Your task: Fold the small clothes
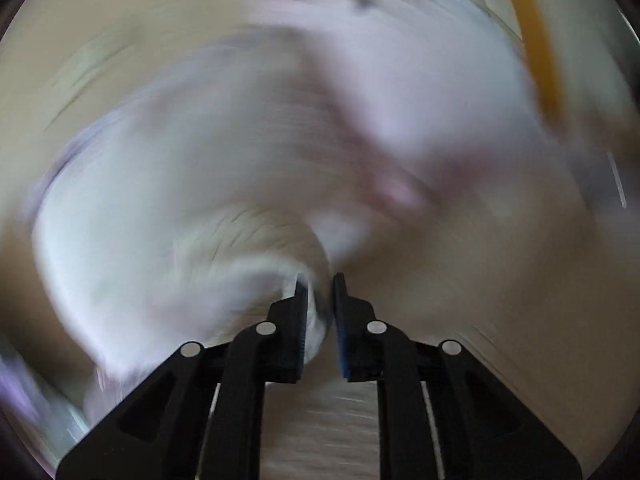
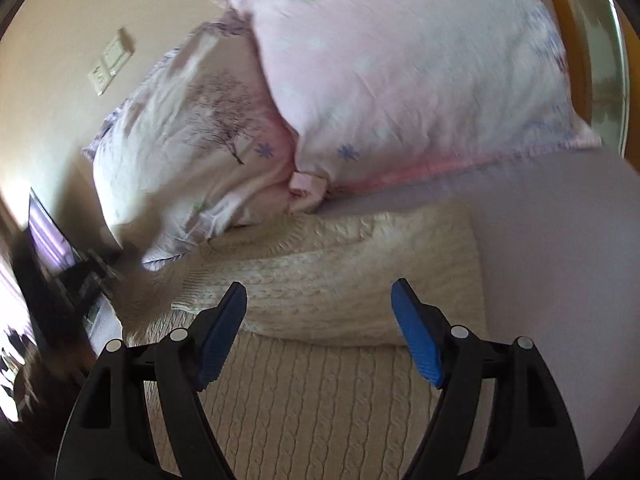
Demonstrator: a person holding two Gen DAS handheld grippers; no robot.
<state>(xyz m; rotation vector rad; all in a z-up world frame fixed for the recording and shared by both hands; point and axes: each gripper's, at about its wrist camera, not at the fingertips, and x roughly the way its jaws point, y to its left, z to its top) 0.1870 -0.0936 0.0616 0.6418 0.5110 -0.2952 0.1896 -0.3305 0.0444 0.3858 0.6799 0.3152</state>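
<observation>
A cream cable-knit sweater (image 2: 320, 380) lies on the bed, with one part folded over itself across the middle (image 2: 340, 272). My right gripper (image 2: 319, 292) is open and empty, hovering just above the sweater near its fold. My left gripper (image 1: 320, 284) is shut on a bunch of the cream knit (image 1: 316, 320); that view is heavily motion-blurred. A dark blurred shape at the left of the right wrist view (image 2: 60, 300) looks like the left gripper holding the sweater's edge.
Two pink-white floral pillows (image 2: 400, 80) (image 2: 192, 152) lie just behind the sweater. The grey bedsheet (image 2: 560, 260) spreads to the right. A wooden headboard (image 2: 568, 40) is far right. A beige wall with a light switch (image 2: 110, 60) is at the left.
</observation>
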